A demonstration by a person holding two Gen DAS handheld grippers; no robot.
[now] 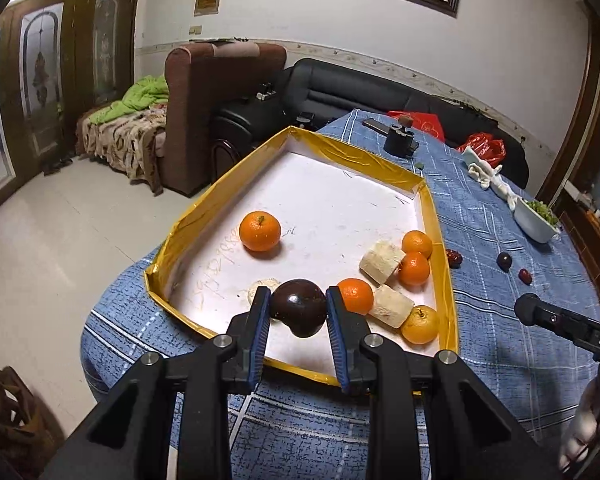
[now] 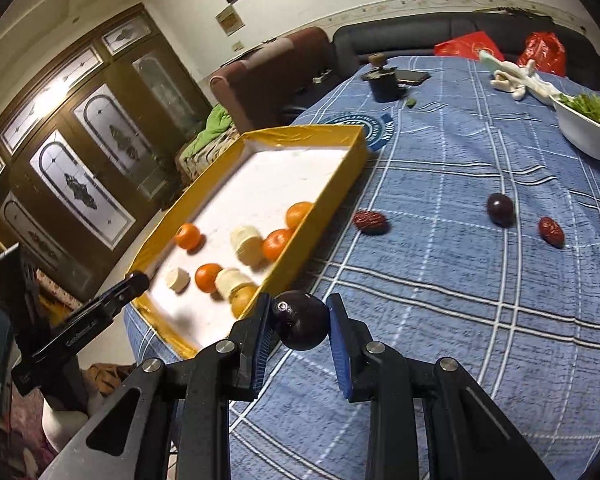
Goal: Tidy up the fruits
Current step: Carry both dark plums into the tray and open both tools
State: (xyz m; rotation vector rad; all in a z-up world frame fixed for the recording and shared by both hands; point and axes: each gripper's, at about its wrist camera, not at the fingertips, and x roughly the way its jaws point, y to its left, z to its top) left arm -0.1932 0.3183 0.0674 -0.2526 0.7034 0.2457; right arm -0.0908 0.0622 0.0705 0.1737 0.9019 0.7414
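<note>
Blue pads of the left gripper (image 1: 298,307) pinch a dark round fruit (image 1: 298,308) between the two fingers, just above the near part of the yellow-rimmed tray (image 1: 446,276). The right gripper (image 2: 299,322) pinches a second dark fruit (image 2: 300,326) in the same way, over the blue checked cloth of the bench (image 2: 440,280), just beside the tray's near corner.

Inside the tray lie five oranges, one alone (image 1: 260,231) and four near the right wall, together with pale cut pieces (image 1: 381,261). So I judge the task is more than half done. What is left: the two held fruits, one more dark fruit (image 2: 500,209) and two red dates (image 2: 370,222) (image 2: 551,231) on the cloth, well apart from each other.

The tray floor is mostly free at the middle and far end, so there is room to put fruits down. The right wall is crowded. The tray's left side lies close to the bench edge. Farther away, a white bowl of greens (image 2: 586,136) and a small black jar (image 2: 384,80) stand clear of the path.
</note>
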